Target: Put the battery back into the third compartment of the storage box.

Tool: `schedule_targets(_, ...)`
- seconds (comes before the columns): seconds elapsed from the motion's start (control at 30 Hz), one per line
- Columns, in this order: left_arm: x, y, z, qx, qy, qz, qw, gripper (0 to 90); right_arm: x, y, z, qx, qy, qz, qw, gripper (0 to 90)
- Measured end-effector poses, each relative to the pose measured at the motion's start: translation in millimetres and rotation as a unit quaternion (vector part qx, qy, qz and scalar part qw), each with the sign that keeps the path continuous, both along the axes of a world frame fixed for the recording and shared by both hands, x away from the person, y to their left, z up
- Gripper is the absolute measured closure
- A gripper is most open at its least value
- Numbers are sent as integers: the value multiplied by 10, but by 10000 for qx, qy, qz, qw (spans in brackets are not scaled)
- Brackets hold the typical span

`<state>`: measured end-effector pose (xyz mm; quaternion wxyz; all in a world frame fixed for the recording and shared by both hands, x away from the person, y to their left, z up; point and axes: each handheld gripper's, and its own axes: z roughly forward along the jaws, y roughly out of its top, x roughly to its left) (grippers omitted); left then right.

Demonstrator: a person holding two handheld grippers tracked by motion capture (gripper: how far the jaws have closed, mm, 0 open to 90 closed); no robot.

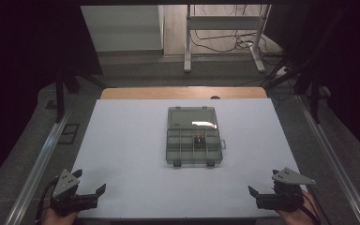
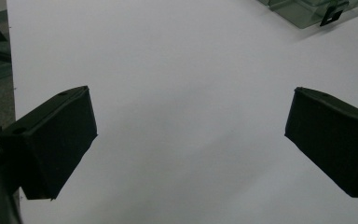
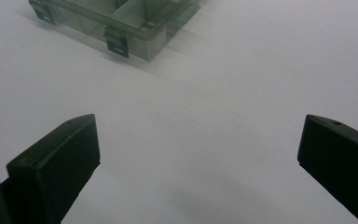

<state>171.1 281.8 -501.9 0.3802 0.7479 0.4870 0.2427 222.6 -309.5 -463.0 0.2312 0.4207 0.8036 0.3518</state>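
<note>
Currently both tools are resting at the near edge of the white table surface point(image 1: 131, 154), with nothing yet in hand: the left gripper point(image 1: 93, 194) is sitting at the near left corner and the right gripper point(image 1: 258, 197) at the near right corner, each held by a hand coming in from the bottom of the high view. Both sets of jaws are standing wide apart with only bare white surface between them, as the left gripper view and the right gripper view are showing. The clear grey plastic compartment box point(image 1: 194, 140) is lying in the middle of the table, well apart from both grippers, with its lid folded back toward the far side and its divided tray facing up; a small dark item point(image 1: 198, 139) is sitting in one of the central compartments, too small to identify. Two dark latches point(image 3: 117, 45) are hanging at the near wall of the box. Judging from this, the work is only beginning, at the stage of approaching the box. The next move is calling for one or both grippers to be travelling forward toward the centre, lining the open jaws up with either the lid's far edge or the small item, and steadying the light box so it is not sliding.
</note>
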Motion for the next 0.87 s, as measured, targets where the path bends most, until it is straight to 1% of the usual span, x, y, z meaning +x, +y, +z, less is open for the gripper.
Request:
schedule_targets(0.33,-1,1,1,8,2,-2,10000,23,-49,-117,-56,-12,23,-205,9998,0)
schedule_targets(0.53,-3,2,1,8,-1,-8,10000,23,-68,-170,-113,-51,95,-308,9995,0)
schedule_targets(0.63,-4,2,1,10,-4,-6,10000,23,-73,-176,-109,-5,73,-359,9993,0)
schedule_targets(0.87,3,-6,1,25,7,-9,10000,23,-54,-176,-124,-59,151,-375,9992,0)
